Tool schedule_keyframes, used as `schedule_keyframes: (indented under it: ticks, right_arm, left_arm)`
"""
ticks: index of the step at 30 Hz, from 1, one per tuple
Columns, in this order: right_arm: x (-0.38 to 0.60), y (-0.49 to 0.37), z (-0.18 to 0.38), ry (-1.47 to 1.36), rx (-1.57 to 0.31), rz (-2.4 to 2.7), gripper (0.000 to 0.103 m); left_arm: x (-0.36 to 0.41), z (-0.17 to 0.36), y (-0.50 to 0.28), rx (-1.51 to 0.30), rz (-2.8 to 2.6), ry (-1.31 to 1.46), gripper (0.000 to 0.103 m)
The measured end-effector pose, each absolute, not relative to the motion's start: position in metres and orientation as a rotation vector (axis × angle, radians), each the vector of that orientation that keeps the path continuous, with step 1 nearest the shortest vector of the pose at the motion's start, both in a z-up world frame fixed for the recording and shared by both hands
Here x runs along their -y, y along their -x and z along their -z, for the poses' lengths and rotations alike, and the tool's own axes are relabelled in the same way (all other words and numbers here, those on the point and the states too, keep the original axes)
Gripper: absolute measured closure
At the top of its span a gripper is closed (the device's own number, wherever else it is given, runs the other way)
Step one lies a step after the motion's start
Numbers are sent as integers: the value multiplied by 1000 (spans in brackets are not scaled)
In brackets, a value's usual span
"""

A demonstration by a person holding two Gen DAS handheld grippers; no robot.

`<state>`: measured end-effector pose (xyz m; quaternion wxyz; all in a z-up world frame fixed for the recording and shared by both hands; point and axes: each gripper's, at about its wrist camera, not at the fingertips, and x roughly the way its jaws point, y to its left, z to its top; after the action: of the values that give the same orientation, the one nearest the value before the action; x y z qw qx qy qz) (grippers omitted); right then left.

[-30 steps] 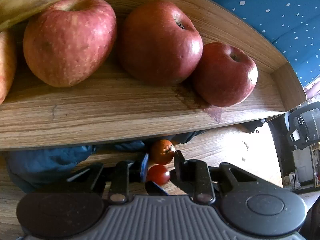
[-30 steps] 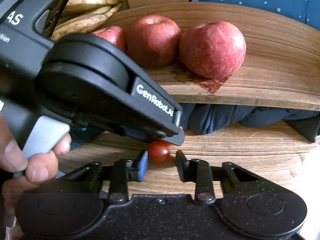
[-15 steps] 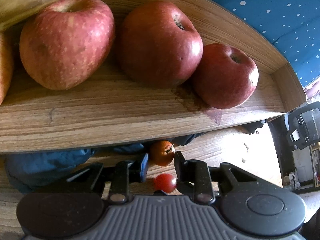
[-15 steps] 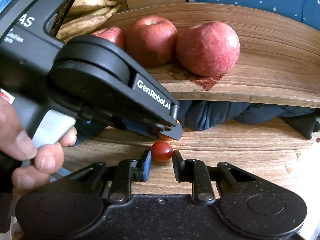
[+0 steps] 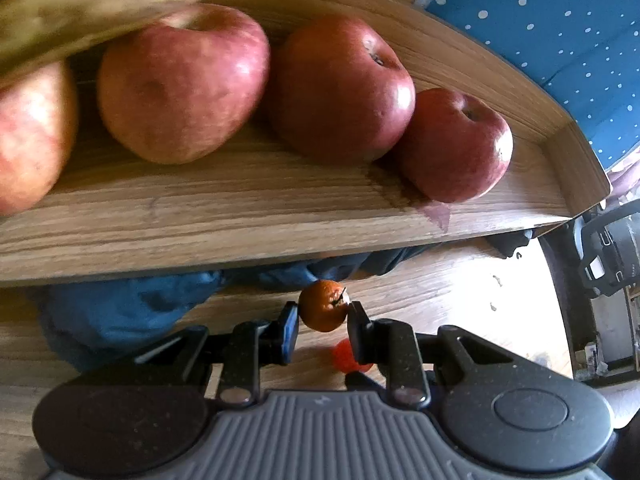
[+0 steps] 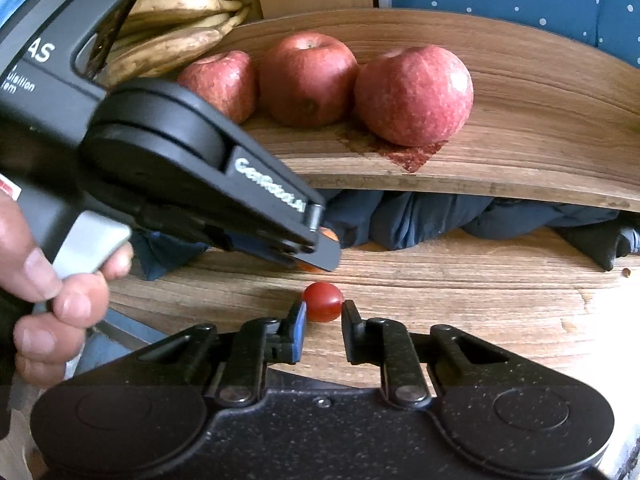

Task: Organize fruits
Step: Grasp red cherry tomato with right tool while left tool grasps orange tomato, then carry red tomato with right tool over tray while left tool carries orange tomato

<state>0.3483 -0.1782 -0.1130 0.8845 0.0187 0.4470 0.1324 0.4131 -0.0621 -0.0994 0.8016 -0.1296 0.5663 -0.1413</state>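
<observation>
Both grippers at small fruit below the apple tray

The left gripper pinches a small orange fruit above the worktop; the right gripper, slightly spread, brackets a cherry tomato lying on the worktop.

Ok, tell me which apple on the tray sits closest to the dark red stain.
The rightmost apple on the wooden tray: the stain spreads from under its base. The middle apple and left apple sit further toward the bananas.
</observation>
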Motion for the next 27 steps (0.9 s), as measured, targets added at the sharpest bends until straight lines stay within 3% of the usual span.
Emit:
schedule_keyframes:
  ticks: [9, 13, 27]
  right_arm:
    - [174, -348, 112, -28, -932, -271, 83]
    - [171, -351, 114, -14, -940, -262, 75]
    - [162, -368, 122, 17, -944, -306, 77]
  left_arm:
    - [48, 95, -400, -1209, 263, 284, 74]
    - [41, 97, -396, -1211, 238, 293, 74]
    - [25, 97, -390, -1201, 185, 319, 74]
